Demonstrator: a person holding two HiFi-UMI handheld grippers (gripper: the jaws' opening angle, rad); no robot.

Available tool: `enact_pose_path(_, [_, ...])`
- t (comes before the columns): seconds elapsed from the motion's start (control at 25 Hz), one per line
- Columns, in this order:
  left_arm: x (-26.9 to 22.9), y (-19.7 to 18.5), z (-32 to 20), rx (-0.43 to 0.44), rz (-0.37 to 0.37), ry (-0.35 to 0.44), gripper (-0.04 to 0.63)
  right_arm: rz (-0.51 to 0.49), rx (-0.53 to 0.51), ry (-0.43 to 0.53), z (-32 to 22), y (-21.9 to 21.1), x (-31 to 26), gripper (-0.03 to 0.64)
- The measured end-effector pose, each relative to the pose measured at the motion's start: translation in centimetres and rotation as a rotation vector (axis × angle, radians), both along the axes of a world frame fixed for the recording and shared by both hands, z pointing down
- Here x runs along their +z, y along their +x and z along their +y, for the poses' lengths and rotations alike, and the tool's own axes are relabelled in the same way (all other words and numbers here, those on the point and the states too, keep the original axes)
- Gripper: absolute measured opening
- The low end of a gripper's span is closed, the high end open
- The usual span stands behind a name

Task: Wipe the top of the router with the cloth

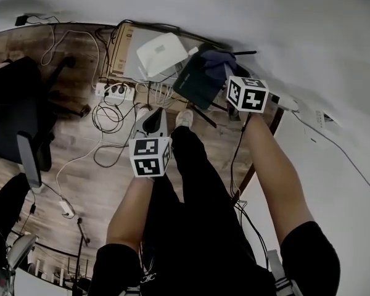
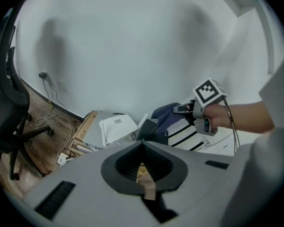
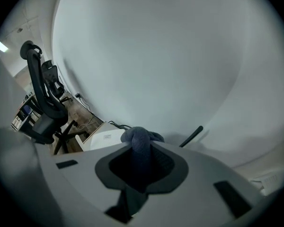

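Dim, even, cool light; soft shadows on the wall [image 2: 132, 56] — strong fisheye bending, dark vignetted corners.

We note the cloth [image 3: 141, 135]: dark blue, bunched into a wad, pinched between the jaws of the right gripper [image 3: 139, 148], its top bulging past the tips. It sits over the far end of the router [image 1: 196, 82], a flat dark slab lying skewed near the wall, thin black antennas sticking out. Whether cloth touches router, we cannot tell.
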State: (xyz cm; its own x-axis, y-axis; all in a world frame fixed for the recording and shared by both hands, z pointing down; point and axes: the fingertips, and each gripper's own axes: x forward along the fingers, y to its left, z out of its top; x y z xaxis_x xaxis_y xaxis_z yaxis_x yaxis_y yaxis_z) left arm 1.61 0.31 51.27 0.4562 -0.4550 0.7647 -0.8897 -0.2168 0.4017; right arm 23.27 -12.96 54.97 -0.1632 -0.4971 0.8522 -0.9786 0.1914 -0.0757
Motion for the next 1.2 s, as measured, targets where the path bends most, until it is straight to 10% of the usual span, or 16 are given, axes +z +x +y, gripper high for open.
enact_pose_path(1.2, [11.3, -1.4, 3.3, 0.141, -0.039, -0.11, 0.002, 0.109, -0.102, -0.064, -3.9, -0.3, 16.1, 0.04])
